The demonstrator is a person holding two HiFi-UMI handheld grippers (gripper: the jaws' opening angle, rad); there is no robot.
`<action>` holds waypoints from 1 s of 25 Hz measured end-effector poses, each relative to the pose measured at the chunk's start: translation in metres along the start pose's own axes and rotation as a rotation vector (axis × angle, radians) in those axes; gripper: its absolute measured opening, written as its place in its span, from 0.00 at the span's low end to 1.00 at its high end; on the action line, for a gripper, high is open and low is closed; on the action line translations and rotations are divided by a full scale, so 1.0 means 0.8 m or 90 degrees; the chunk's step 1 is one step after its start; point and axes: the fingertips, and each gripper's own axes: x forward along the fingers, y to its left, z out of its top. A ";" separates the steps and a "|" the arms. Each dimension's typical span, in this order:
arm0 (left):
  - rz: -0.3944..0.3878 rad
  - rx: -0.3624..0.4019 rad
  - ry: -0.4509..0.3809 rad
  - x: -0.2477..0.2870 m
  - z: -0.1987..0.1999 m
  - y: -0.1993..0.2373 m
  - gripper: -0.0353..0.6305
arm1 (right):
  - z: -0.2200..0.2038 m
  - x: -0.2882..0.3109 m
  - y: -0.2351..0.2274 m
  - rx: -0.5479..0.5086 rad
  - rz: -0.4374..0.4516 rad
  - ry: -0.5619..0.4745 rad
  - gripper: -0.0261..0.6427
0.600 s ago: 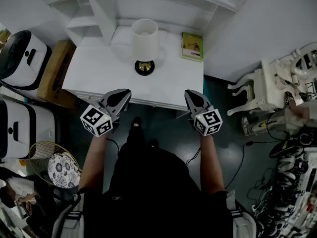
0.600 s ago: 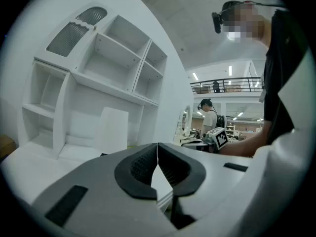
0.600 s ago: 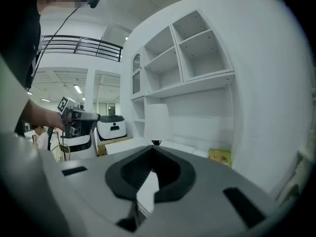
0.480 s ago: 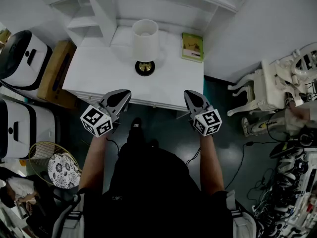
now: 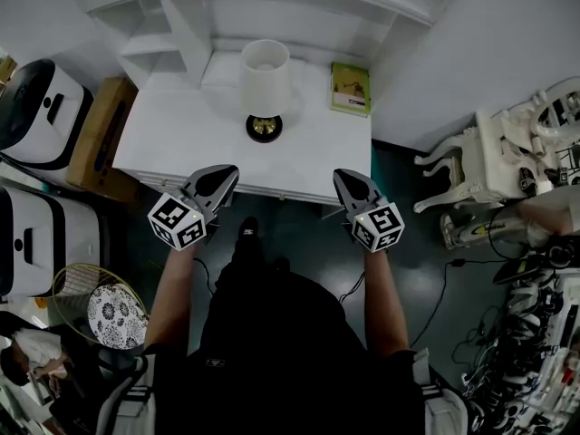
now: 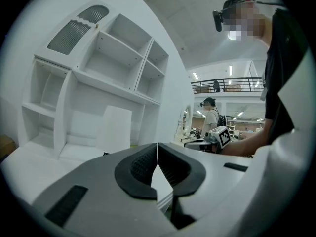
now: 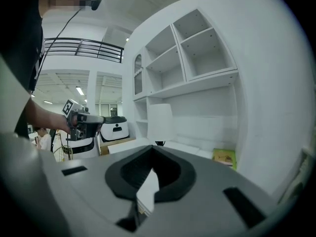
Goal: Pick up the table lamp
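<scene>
1. Head view: the table lamp (image 5: pixel 264 89) stands upright on the white tabletop (image 5: pixel 172 130), toward its far middle. A green book (image 5: pixel 351 87) lies off to the lamp's right. The left gripper (image 5: pixel 227 172) and the right gripper (image 5: pixel 344 178) hover over the near edge of the tabletop, one on each side, well apart from the lamp. Neither touches it.
2. Left gripper view: the fingers (image 6: pixel 140 164) are pressed together with nothing between them. The lamp's white shade (image 6: pixel 116 127) shows beyond them, ahead and a little to the left, in front of the white shelving.
3. Right gripper view: the fingers (image 7: pixel 128 172) also meet at their tips and hold nothing. The lamp (image 7: pixel 159 122) stands almost straight ahead above the tips, with the book (image 7: pixel 224 156) further right.
4. Progress, as I judge it: the pickup has barely begun, since the lamp sits untouched on the tabletop. What remains is to part the fingers, reach in, grip the lamp (likely at the stem or base) and lift it clear.
</scene>
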 end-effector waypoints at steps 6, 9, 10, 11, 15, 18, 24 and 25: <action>-0.009 -0.001 -0.004 0.004 0.000 0.015 0.07 | 0.000 0.004 0.003 -0.003 -0.009 0.012 0.05; -0.031 -0.011 -0.025 0.009 0.002 0.021 0.07 | -0.006 0.006 0.002 0.005 -0.014 0.023 0.05; -0.036 -0.013 -0.028 0.011 0.002 0.024 0.08 | -0.008 0.006 0.000 0.009 -0.017 0.026 0.05; -0.039 -0.012 -0.028 0.015 0.002 0.027 0.07 | -0.010 0.005 -0.002 0.012 -0.023 0.029 0.05; -0.049 0.000 -0.013 0.029 -0.006 0.043 0.09 | -0.013 0.002 -0.013 0.017 -0.053 0.038 0.05; -0.052 0.001 0.000 0.039 -0.017 0.059 0.19 | -0.015 0.002 -0.020 0.019 -0.075 0.046 0.05; -0.065 0.003 0.029 0.066 -0.034 0.095 0.29 | -0.017 -0.001 -0.030 0.028 -0.110 0.074 0.05; -0.064 0.004 0.033 0.071 -0.037 0.102 0.32 | -0.017 0.000 -0.032 0.031 -0.112 0.078 0.05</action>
